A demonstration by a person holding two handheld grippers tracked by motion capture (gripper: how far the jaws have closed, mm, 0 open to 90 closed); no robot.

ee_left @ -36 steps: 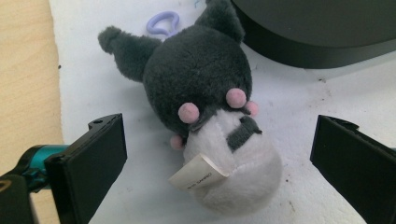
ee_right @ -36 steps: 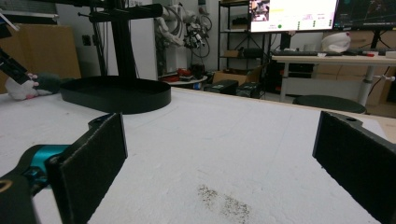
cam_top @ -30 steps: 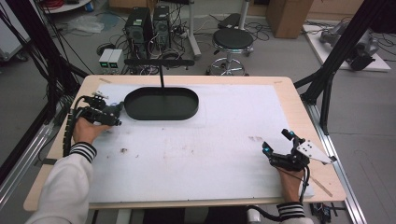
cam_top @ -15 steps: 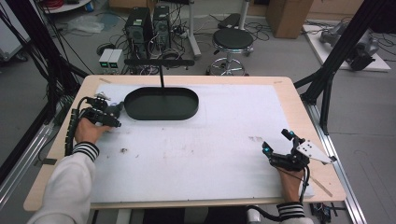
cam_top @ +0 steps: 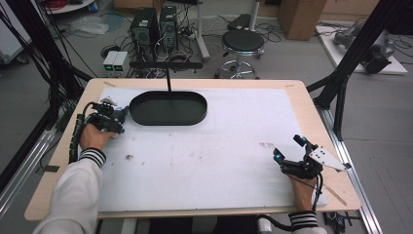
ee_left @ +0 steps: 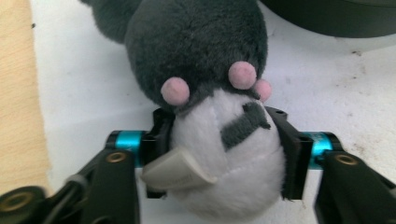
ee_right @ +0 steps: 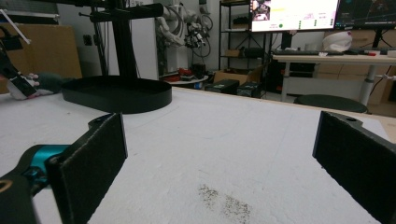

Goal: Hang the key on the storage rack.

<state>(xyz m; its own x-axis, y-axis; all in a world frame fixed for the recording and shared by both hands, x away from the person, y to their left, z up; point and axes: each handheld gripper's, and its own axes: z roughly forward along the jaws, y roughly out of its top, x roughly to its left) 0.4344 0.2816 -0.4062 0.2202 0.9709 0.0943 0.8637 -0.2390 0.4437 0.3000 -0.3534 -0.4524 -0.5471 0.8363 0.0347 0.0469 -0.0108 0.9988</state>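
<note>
Little change from the earlier frames: left hand has nudged slightly, right gripper hasn't moved.

Right gripper (cam_top: 288, 148) sits near the table's front right corner, jaws released and wide apart, nothing between them; pads are flat black foam-like blocks, teal fittings behind. A gritty dark smudge (ee_right: 224, 200) marks the white sheet (cam_top: 219, 141) just ahead of it. Sheet looks rough and matte, laid over a pale wood table (cam_top: 311, 102).

Left gripper (ee_left: 224, 154) at the far left is clenched on a plush toy (ee_left: 210, 93): fuzzy grey body, white belly, pink round nubs, grey fabric tag. It lies on the sheet beside the oval black tray (cam_top: 168, 108), low-walled and smooth.
</note>
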